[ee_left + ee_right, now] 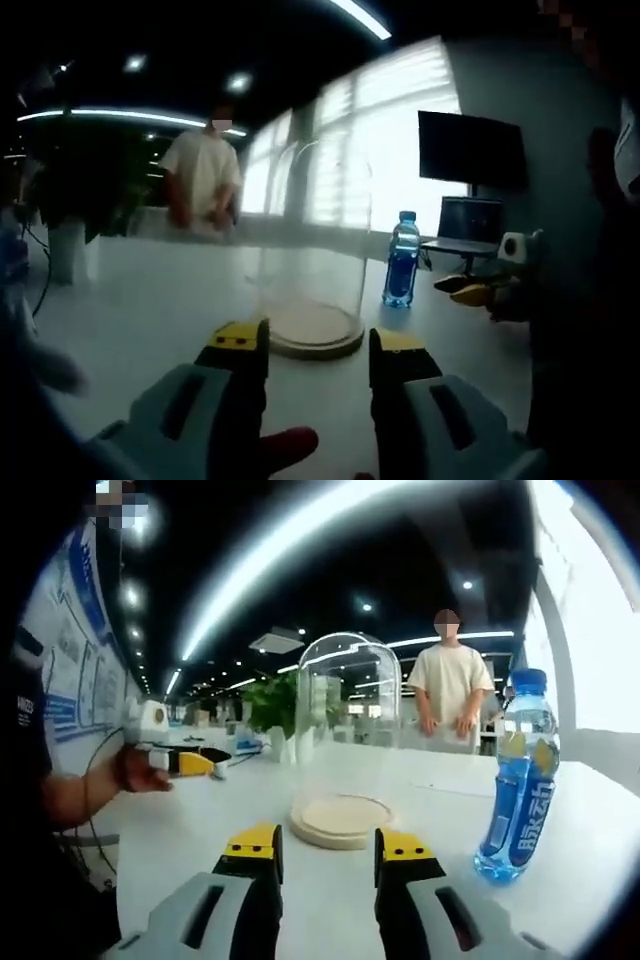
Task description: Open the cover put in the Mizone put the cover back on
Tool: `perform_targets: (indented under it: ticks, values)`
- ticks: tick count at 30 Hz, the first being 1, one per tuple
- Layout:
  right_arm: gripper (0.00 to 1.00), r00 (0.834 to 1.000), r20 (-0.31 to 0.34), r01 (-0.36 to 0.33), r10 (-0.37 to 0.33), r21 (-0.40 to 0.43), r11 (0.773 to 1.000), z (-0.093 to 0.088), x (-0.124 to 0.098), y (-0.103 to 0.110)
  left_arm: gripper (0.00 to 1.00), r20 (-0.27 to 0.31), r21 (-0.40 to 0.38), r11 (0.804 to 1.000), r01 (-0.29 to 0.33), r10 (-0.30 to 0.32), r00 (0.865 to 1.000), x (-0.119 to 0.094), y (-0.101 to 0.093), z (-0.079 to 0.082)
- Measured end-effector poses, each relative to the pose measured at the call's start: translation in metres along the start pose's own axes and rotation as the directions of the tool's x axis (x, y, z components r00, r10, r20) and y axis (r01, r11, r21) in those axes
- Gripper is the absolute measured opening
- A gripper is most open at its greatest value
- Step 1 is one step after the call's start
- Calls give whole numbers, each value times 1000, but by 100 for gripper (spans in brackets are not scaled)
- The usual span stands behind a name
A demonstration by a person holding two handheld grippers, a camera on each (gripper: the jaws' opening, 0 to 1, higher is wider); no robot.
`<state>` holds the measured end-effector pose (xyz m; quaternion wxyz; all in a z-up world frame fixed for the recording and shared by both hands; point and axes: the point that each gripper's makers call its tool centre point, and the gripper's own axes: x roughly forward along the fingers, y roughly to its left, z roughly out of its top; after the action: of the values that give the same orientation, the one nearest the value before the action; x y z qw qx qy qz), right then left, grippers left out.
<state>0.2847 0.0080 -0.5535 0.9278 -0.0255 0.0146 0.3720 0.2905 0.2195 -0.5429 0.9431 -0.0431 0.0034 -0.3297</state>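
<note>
The clear plastic bottle of blue drink with a blue cap [520, 790], standing on the white worktop [200, 830], carries white Chinese characters down its blue label, seemingly "脉动". The blue-and-white wall posters [75, 655] bear print too small and blurred to read.

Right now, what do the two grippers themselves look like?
Both match: the left gripper and right gripper each have two black jaws capped with yellow tips, mounted on pale grey bodies with dark slots. A red part shows beneath the left one. The person wears a dark sleeve.
</note>
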Motion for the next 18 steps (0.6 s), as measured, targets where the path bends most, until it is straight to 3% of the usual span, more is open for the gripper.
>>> perform_targets:
  ticks: [18]
  values:
    - [34, 997, 34, -63, 63, -1, 998, 30, 17, -11, 39, -7, 30, 998, 58, -57, 998, 29, 3, 20]
